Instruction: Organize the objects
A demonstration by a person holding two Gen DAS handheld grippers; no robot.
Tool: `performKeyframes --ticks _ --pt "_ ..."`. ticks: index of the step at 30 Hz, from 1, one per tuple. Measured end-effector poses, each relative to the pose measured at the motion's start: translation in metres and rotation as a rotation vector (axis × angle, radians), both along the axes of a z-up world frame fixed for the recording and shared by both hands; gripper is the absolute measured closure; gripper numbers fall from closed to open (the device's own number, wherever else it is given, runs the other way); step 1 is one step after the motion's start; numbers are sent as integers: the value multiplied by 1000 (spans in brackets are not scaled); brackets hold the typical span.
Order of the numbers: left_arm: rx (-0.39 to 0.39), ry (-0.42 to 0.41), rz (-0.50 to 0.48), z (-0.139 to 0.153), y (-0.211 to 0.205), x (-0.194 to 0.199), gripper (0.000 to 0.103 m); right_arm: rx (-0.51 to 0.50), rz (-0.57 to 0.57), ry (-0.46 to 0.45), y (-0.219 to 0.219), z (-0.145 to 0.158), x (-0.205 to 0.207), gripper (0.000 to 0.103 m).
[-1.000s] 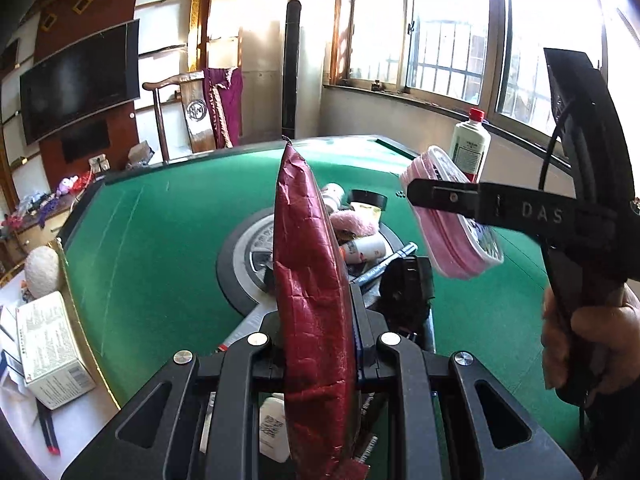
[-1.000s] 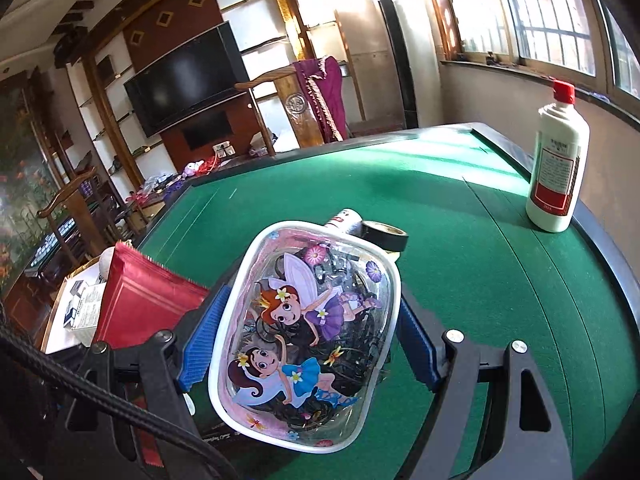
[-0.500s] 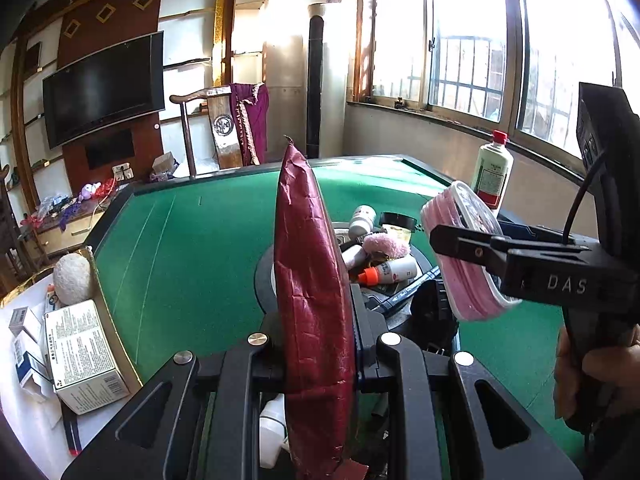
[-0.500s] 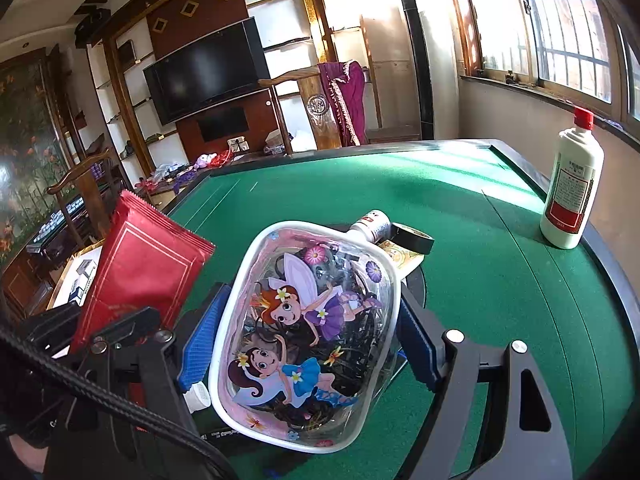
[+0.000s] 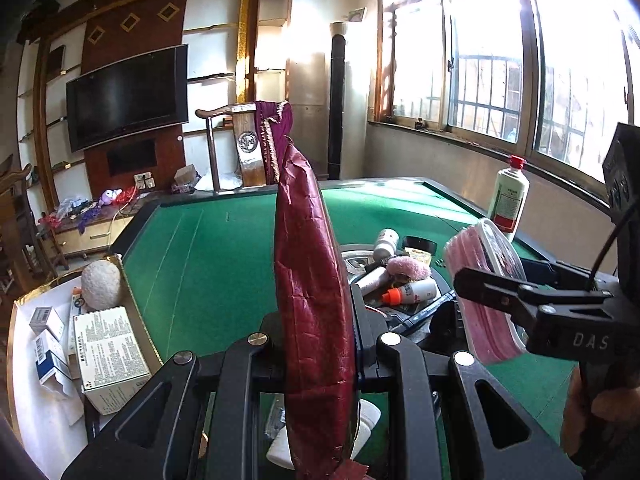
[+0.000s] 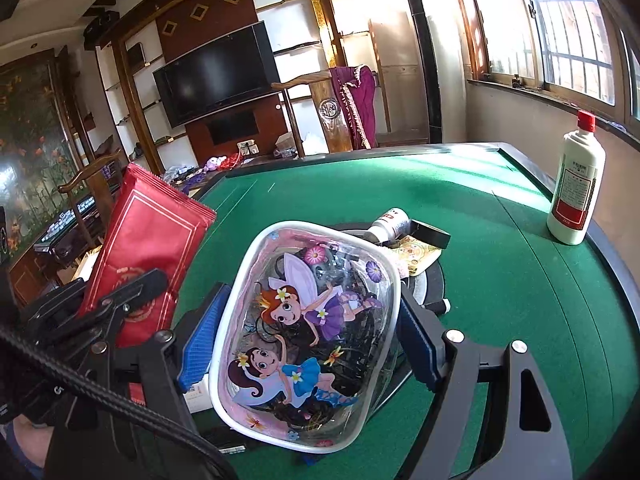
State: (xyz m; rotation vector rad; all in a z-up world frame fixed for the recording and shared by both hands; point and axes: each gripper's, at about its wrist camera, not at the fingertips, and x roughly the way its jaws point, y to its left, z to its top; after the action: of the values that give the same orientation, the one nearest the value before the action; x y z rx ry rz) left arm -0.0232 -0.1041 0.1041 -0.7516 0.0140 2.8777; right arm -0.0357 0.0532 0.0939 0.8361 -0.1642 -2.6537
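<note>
Above the table: both grippers hang in the air over the green table (image 6: 500, 240); each one has something in it
Left gripper: left gripper (image 5: 320, 356) is clamped tight on the red packet (image 5: 314, 280); the packet stands up thin and tall in the middle of the left view; in the right view it shows at the left side (image 6: 148, 240)
Right gripper: right gripper (image 6: 308, 344) squeezes the fairy pouch (image 6: 308, 320) from both sides with its blue pads (image 6: 200, 344); the pouch fills the lower middle of the right view; in the left view it is at the right side (image 5: 480, 292)
Pile: small bottles (image 5: 412, 290), a pink puff (image 5: 408, 268) and other bits lie on the round tray (image 5: 356, 260) in the middle of the left view; a white bottle (image 6: 576, 188) stands at the right edge of the right view
Step now: I think both things are lifted and being carried; nothing is put down yet
Next move: each thing needs a place to go; maybe the box of small cartons (image 5: 108, 344) at lower left of the left view, but I cannot tell; go slow, the packet is floppy
Changed: one second ago the grippers were lower and closer to the pile; now they are higher and pulled back; the grips look the same
</note>
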Motion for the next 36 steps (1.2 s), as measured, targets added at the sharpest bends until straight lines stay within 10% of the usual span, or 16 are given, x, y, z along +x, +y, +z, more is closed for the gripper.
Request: performKeyframes --ticks 36 --pt "142 55 322 -1 -165 59 85 34 283 -6 -166 10 23 23"
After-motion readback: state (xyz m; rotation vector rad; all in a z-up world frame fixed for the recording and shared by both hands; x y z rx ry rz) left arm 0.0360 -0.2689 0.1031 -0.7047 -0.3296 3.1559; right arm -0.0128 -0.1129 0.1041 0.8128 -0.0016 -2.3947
